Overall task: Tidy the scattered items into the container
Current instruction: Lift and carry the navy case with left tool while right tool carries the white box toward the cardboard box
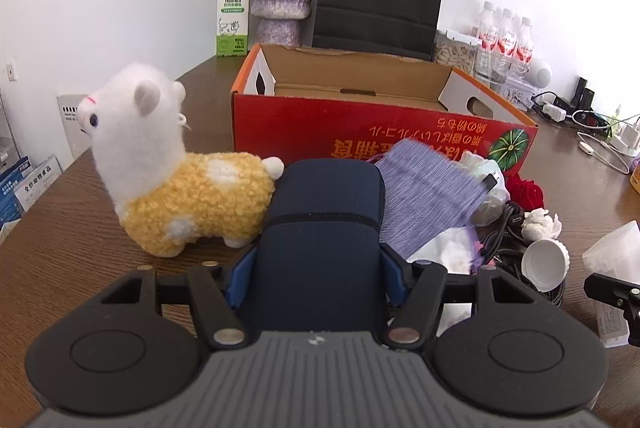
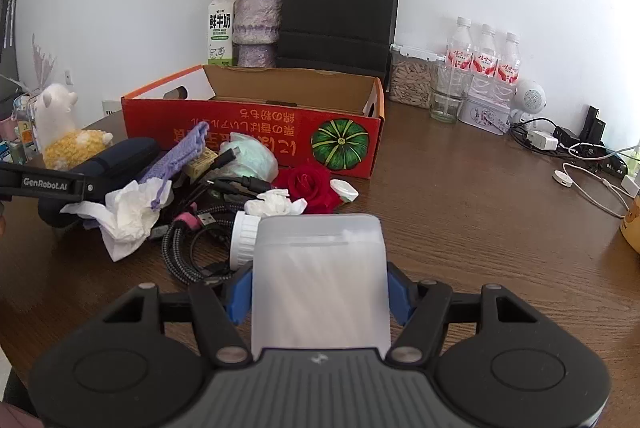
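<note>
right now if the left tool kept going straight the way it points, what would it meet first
Probably the red cardboard box: its front wall stands right beyond the navy case the left tool grips. The purple pouch lies just right of that line; depth is unclear.

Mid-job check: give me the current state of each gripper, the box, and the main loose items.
Left gripper: shut on navy case.
Right gripper: shut on translucent white box.
Red cardboard box: open, looks empty.
Alpaca plush: upright on the table, outside the box.
Cables: tangled on the table.
Crumpled tissue: loose on the table.
</note>
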Action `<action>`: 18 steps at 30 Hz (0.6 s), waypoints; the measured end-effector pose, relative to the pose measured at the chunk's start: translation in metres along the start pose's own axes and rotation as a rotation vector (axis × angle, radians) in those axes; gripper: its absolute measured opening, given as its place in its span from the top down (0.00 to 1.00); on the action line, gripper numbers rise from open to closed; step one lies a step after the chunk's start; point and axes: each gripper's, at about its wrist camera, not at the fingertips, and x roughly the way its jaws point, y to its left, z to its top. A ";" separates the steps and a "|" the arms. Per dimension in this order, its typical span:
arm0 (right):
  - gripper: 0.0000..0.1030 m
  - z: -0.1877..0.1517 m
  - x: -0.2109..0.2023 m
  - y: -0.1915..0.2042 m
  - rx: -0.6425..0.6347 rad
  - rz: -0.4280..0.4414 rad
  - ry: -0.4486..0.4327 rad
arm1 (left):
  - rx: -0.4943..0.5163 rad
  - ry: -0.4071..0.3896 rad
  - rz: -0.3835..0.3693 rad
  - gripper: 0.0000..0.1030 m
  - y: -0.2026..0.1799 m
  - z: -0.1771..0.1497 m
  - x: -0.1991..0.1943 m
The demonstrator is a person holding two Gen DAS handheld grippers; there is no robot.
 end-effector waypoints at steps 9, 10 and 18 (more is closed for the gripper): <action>0.38 0.007 -0.009 0.005 0.000 -0.005 -0.039 | 0.008 -0.061 -0.005 0.39 -0.002 0.002 -0.018; 0.38 0.008 -0.010 0.005 0.001 -0.004 -0.048 | 0.008 -0.070 -0.009 0.39 -0.003 0.003 -0.020; 0.38 0.022 -0.013 0.008 0.009 0.002 -0.107 | 0.011 -0.127 -0.036 0.39 -0.009 0.014 -0.034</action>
